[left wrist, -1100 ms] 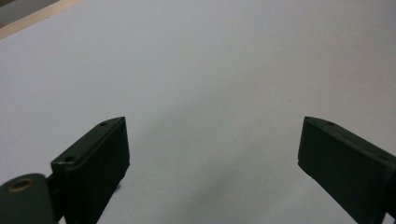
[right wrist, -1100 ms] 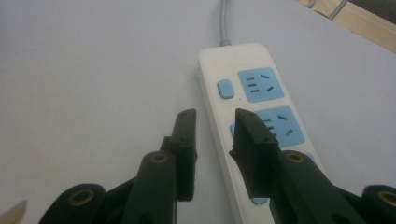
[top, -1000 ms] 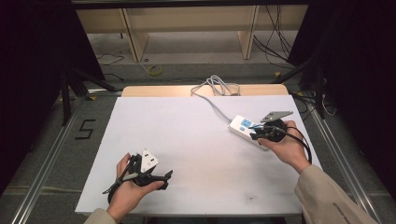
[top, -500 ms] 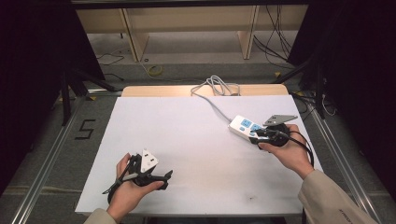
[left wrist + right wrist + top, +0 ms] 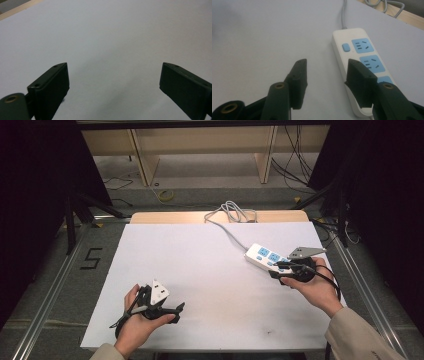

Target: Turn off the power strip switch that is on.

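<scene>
A white power strip (image 5: 264, 256) with blue sockets lies at the right of the white table sheet (image 5: 200, 265), its grey cable (image 5: 231, 213) running off the far edge. My right gripper (image 5: 274, 270) sits at the strip's near end. In the right gripper view the strip (image 5: 362, 46) lies to the right, one jaw standing over its near end. That gripper (image 5: 327, 67) is open; its jaws have just been opening, with bare sheet between them. My left gripper (image 5: 175, 310) rests near the front left, held in a hand. It stands open (image 5: 113, 70) with nothing in it.
A strip of wooden tabletop (image 5: 170, 216) shows beyond the sheet, with the coiled cable on it. Metal rails (image 5: 55, 285) run along both sides on the floor. Wooden shelving (image 5: 200, 145) stands farther back.
The right gripper has drawn back a little toward the person from the strip's end, and its jaws stand wider. The left gripper and the strip have not moved.
</scene>
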